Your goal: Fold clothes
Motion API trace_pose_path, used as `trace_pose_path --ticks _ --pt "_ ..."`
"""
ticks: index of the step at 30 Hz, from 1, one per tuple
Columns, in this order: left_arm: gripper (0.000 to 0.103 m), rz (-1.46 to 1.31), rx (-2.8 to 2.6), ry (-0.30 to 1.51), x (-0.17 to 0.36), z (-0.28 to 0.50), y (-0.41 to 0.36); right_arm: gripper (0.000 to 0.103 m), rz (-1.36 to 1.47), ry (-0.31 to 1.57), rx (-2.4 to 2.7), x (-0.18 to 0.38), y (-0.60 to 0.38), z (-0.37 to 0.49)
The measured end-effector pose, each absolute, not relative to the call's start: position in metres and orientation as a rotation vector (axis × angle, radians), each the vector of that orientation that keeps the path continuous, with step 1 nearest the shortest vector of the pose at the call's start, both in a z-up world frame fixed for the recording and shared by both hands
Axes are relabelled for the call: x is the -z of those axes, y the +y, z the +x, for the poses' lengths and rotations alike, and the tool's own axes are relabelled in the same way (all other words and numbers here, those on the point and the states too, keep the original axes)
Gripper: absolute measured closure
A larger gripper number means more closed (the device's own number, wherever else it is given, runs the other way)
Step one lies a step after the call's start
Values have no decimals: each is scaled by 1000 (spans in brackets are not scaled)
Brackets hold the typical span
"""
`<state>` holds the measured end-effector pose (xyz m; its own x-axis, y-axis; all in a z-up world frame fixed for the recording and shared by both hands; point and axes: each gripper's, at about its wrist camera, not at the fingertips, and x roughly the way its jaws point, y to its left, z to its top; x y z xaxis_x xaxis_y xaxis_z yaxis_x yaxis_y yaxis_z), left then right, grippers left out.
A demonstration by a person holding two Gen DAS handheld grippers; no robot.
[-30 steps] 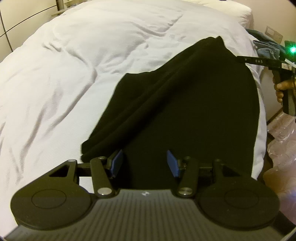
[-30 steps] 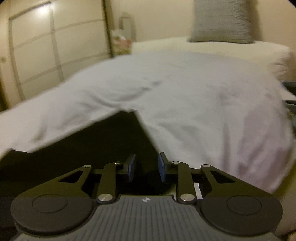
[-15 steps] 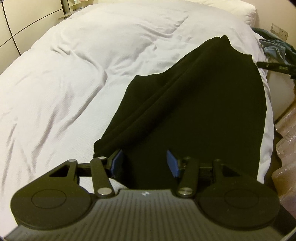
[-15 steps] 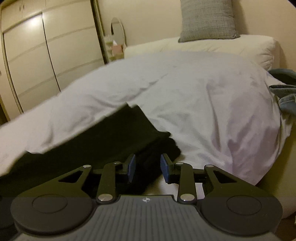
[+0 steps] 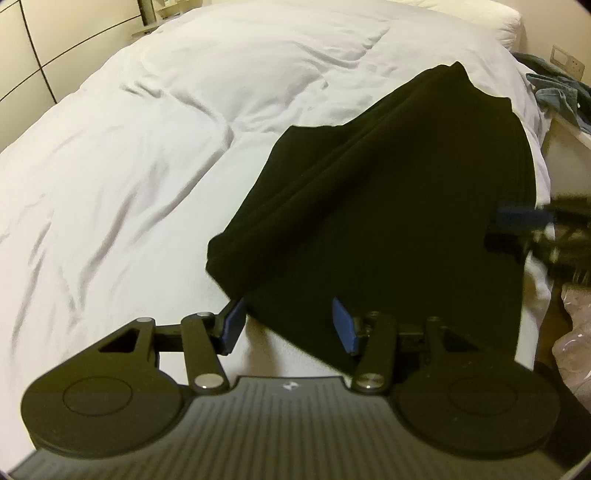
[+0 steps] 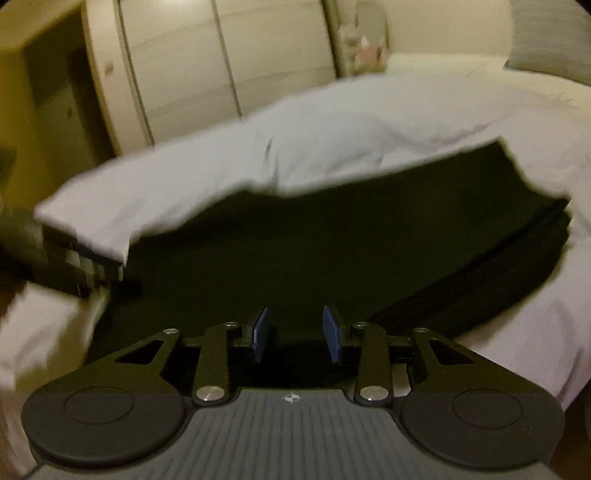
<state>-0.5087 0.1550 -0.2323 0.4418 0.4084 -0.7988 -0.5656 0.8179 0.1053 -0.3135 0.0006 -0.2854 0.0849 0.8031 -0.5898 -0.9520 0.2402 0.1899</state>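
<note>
The left tool (image 5: 288, 325) has its blue pads (image 5: 232, 325) spread wide with nothing between them, poised just above the near corner of a black garment (image 5: 388, 206) that lies on the bed. The right tool (image 6: 295, 334) is open more narrowly, also empty, its pads over the near edge of the same black cloth (image 6: 332, 251). From the left tool the garment runs forward and to the right as a long dark shape with soft lengthwise folds, its far end a rounded peak; the right tool (image 5: 535, 221) shows blurred at the cloth's right edge. From the right tool the garment spreads forward and to both sides, with a doubled edge on the right, and the left tool (image 6: 74, 266) appears blurred at the far left. The bed carries a white duvet (image 5: 129, 166), rumpled with shallow creases, and a white pillow (image 5: 480, 14) at its head. Beyond the bed to the left stand pale wardrobe doors (image 6: 229, 70); a small oval mirror (image 6: 365, 40) sits beside them. Right of the left tool, past the bed edge, lie a heap of blue denim clothes (image 5: 561, 96), a wall socket plate (image 5: 567, 62) and crinkled clear plastic (image 5: 576, 354). A small white emblem (image 5: 290, 386) marks each tool body; no readable writing shows.
</note>
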Motion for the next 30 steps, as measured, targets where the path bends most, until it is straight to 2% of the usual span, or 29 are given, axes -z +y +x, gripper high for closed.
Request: trace_pose_path --ticks 5,7,11,14,19,25,27,30 --pt "58 -168 -617 850 216 -516 153 67 -238 640 -1346 266 -6 -326" --pt "62 -161 -615 835 219 -514 155 67 -203 629 -1363 259 -4 -332" --pt "61 -205 -617 893 250 -516 161 67 -290 678 -1432 276 6 -373" --pt "61 -242 -632 868 247 -535 156 65 -365 686 -1460 290 0 -404" --pt "65 -277 -716 902 237 -554 146 65 -341 648 -1476 273 -21 -422" --pt "62 -272 -780 953 228 -567 123 55 -307 711 -1360 259 -31 -412" --pt "61 -259 -784 948 224 -573 117 46 -276 720 -1321 253 -43 -404" --pt "61 -255 -791 929 218 -581 109 46 -256 705 -1270 245 -60 -392"
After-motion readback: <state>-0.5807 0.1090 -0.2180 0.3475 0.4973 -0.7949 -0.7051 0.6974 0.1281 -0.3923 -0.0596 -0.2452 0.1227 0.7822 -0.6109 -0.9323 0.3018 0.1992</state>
